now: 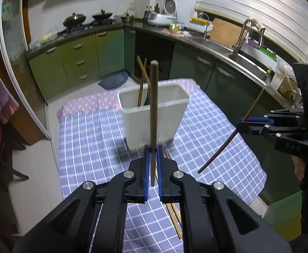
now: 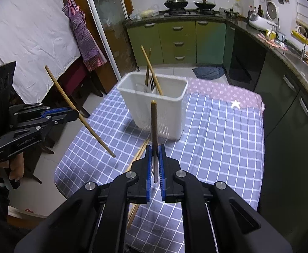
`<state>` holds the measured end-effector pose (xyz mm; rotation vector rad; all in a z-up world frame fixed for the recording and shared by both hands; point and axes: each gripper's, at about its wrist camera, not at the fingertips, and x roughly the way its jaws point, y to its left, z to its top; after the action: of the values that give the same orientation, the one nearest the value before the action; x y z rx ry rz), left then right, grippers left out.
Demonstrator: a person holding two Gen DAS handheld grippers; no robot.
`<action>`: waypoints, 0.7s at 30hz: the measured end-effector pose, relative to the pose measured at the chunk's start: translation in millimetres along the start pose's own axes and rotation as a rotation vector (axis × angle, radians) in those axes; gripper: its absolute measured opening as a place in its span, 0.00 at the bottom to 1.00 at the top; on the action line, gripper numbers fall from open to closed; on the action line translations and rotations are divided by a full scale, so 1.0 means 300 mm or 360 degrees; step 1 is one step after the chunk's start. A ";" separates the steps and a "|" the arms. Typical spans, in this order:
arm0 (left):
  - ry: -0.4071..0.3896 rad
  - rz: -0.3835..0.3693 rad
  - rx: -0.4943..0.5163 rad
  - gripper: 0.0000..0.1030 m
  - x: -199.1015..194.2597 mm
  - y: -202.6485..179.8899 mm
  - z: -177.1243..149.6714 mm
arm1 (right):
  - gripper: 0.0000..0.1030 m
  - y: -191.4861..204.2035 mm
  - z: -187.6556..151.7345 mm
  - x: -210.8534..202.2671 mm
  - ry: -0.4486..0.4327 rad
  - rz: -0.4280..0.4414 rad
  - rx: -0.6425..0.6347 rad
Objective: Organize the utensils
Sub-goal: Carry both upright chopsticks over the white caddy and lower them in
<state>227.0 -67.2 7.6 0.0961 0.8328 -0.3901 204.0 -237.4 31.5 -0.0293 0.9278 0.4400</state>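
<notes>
A white utensil holder (image 1: 154, 118) stands on the checked tablecloth, with two chopsticks (image 1: 142, 80) and a fork (image 2: 152, 83) in it. My left gripper (image 1: 153, 149) is shut on a brown chopstick (image 1: 153, 105), held nearly upright above the cloth in front of the holder. My right gripper (image 2: 154, 148) is shut on another chopstick (image 2: 154, 126), also upright. Each gripper shows in the other's view: the right (image 1: 241, 124) with its slanted chopstick (image 1: 227, 141), the left (image 2: 75, 115) with its slanted chopstick (image 2: 78, 109). Loose chopsticks (image 1: 173, 208) lie on the cloth under the grippers.
The table (image 2: 227, 147) has a blue checked cloth and a pink cloth (image 2: 227, 92) at the far end with a small white star (image 2: 236, 104). Green kitchen cabinets (image 2: 179, 42), a stove with pans and a sink (image 1: 248, 63) surround it. A chair stands at the left (image 2: 48, 143).
</notes>
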 end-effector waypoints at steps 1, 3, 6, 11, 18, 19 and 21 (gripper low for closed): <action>-0.0015 0.0001 0.0003 0.06 -0.013 0.001 0.019 | 0.07 0.000 0.014 -0.010 -0.0009 0.0003 -0.0002; -0.0052 0.0003 0.0008 0.06 -0.045 0.000 0.064 | 0.07 -0.003 0.049 -0.037 -0.0038 0.0008 -0.0002; -0.0107 0.0010 0.0019 0.06 -0.092 -0.003 0.129 | 0.07 -0.012 0.108 -0.087 -0.0092 0.0015 0.0002; -0.0237 0.0045 0.0044 0.06 -0.187 -0.015 0.252 | 0.07 -0.028 0.206 -0.178 -0.0191 0.0020 0.0009; -0.0359 0.0128 0.0039 0.06 -0.200 -0.010 0.391 | 0.07 -0.040 0.362 -0.270 -0.0364 0.0018 0.0012; -0.0361 0.0141 0.0032 0.06 -0.183 -0.006 0.402 | 0.07 -0.039 0.384 -0.269 -0.0382 0.0009 0.0009; -0.0336 0.0167 0.0011 0.06 -0.124 0.009 0.417 | 0.07 -0.037 0.421 -0.252 -0.0402 -0.0018 0.0003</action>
<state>293.2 -82.9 119.2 0.1030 0.6150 -0.2985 265.8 -247.6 165.1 0.0225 0.6794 0.4217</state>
